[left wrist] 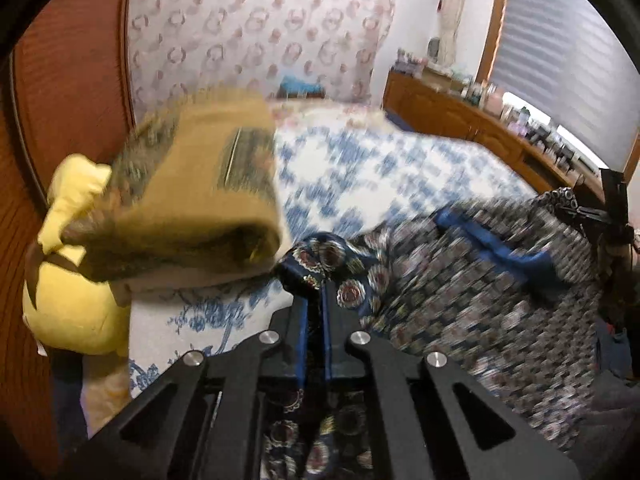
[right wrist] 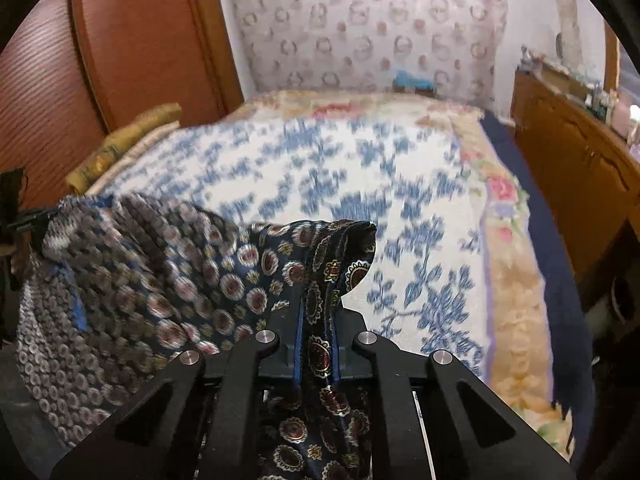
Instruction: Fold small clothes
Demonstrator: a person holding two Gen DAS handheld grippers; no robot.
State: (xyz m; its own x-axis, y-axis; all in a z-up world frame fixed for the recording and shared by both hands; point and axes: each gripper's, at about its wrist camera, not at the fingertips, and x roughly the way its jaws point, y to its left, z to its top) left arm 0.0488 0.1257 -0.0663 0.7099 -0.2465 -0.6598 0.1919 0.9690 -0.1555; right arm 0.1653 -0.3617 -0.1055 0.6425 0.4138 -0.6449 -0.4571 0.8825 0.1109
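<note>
A dark blue garment with round medallion print (left wrist: pixel 472 292) hangs stretched between my two grippers above the bed. My left gripper (left wrist: pixel 316 280) is shut on one corner of it; the cloth bunches past the fingertips. My right gripper (right wrist: pixel 318 284) is shut on the other corner of the same garment (right wrist: pixel 160 280), which spreads out to the left. The far gripper shows at the right edge of the left wrist view (left wrist: pixel 612 208) and at the left edge of the right wrist view (right wrist: pixel 16 216).
The bed has a white cover with blue flowers (right wrist: pixel 360 168). A folded mustard-yellow cloth pile (left wrist: pixel 200 192) lies at its left edge, above a yellow plush toy (left wrist: pixel 68 280). A wooden headboard panel (right wrist: pixel 132 40) stands left, and a wooden dresser (right wrist: pixel 572 168) right.
</note>
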